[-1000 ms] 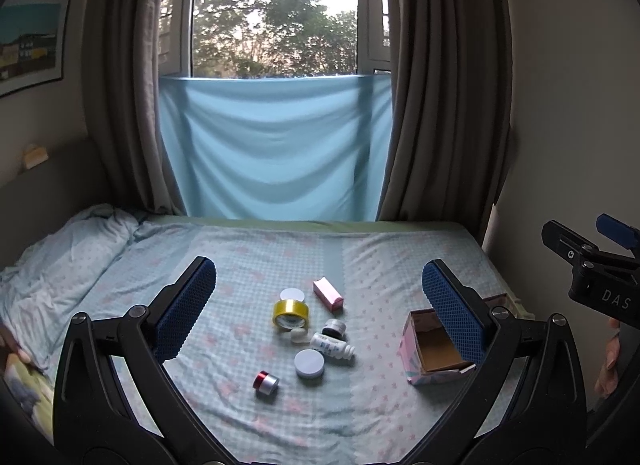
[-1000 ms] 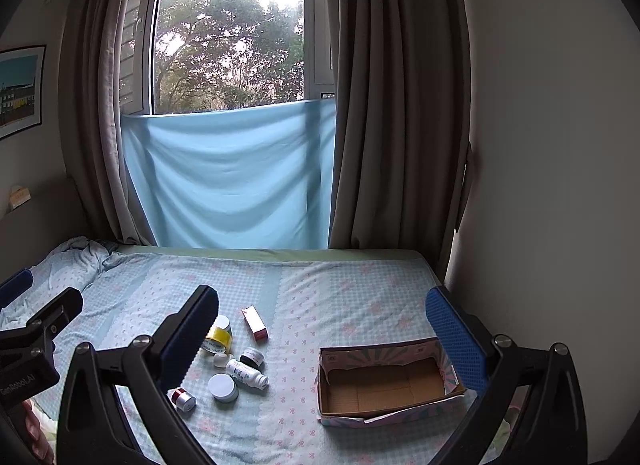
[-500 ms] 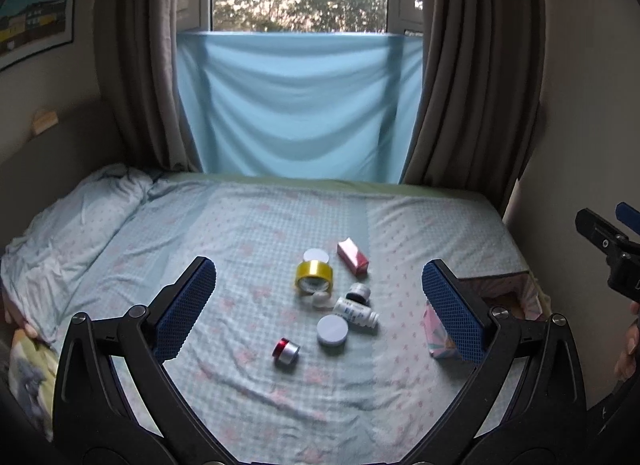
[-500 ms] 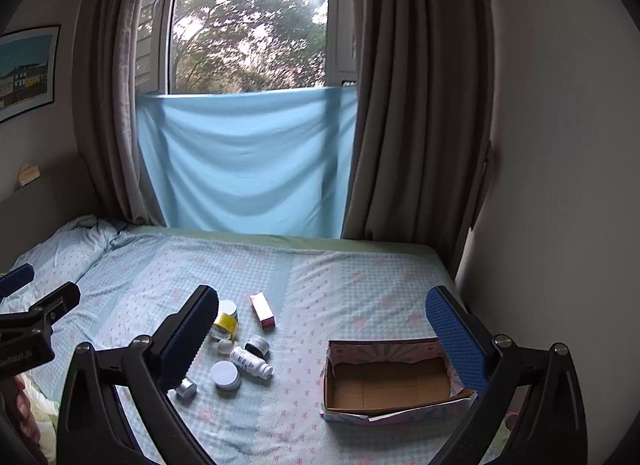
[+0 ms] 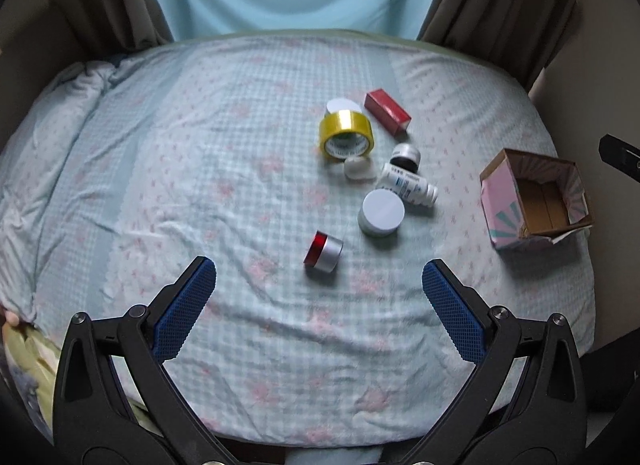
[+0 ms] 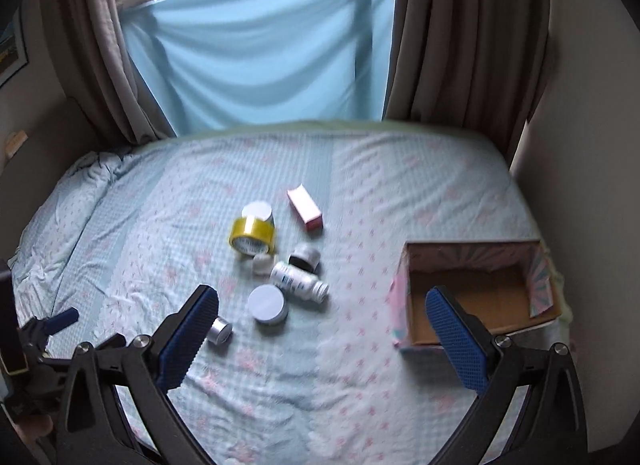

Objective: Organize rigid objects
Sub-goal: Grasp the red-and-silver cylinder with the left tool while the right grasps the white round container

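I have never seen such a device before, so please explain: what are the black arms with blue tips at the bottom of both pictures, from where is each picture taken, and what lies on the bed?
There is no robot. A person holds a two-finger gripper in each hand, and a wide-angle camera on each one looks forward along its fingers. The black arms with blue pads are those fingers.

One picture comes from the left gripper, the other from the right gripper. Both are open and hold nothing.

On the bed lies a small cluster: yellow tape, a red box, a white bottle on its side, a round white jar, a red-capped silver jar, and a few smaller containers. To the right stands an open, empty pink carton, probably meant to receive them.
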### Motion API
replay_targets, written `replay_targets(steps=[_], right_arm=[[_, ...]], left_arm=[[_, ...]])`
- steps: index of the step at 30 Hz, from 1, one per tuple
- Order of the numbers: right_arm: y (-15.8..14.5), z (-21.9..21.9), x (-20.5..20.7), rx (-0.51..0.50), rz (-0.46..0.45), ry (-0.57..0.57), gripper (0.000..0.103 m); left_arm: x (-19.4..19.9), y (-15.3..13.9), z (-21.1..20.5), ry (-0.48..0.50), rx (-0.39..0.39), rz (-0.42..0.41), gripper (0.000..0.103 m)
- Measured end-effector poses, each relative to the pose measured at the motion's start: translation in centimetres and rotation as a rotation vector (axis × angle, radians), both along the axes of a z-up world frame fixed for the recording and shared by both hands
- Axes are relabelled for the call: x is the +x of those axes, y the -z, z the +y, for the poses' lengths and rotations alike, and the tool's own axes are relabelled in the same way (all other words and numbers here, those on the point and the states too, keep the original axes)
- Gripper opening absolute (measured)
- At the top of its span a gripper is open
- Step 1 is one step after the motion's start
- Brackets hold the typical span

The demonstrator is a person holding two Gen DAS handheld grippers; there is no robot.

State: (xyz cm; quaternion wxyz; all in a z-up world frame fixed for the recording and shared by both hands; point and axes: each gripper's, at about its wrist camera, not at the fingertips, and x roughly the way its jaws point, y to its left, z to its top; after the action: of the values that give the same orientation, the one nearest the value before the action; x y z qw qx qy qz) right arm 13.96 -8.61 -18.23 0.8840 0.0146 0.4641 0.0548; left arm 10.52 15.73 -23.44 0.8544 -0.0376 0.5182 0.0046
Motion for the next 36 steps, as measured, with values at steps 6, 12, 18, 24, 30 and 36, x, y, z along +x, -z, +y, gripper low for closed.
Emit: replay_targets(steps=[6,12,18,24,30,36], right_arm=[[7.0,3.0,4.1,0.032,0.143,0.082,0.103],[14.3,5.6,7.6,0.083,0.293,0.152,0.103],[20.5,7.8,10.1,0.067,0.416,0.146,0.103],[25.7,8.7,12.1,0.052,0.511,0.135,0.103],[29.7,10.1,13.4,0.026,0.584,0.114,0.103],[31.2,11.5,14.0,-0.02,0.578,0.109,0.103]], left_arm=[[3.8,7.2,1.0,0.118,-0.017,0.095,0.102],[6.5,13.5,1.1,0.187,-0.043,0.145,0.102],[7.6,18.2,0.4,0.21,-0.056,0.136,0.101],[8.3,21.3,-0.8,0.249,-0.004,0.08,0.09],[8.8,24.0,-1.4,0.264,0.014,0.073,0.073],[8.5,24.7,-1.7,0.277,0.057,0.044,0.054]])
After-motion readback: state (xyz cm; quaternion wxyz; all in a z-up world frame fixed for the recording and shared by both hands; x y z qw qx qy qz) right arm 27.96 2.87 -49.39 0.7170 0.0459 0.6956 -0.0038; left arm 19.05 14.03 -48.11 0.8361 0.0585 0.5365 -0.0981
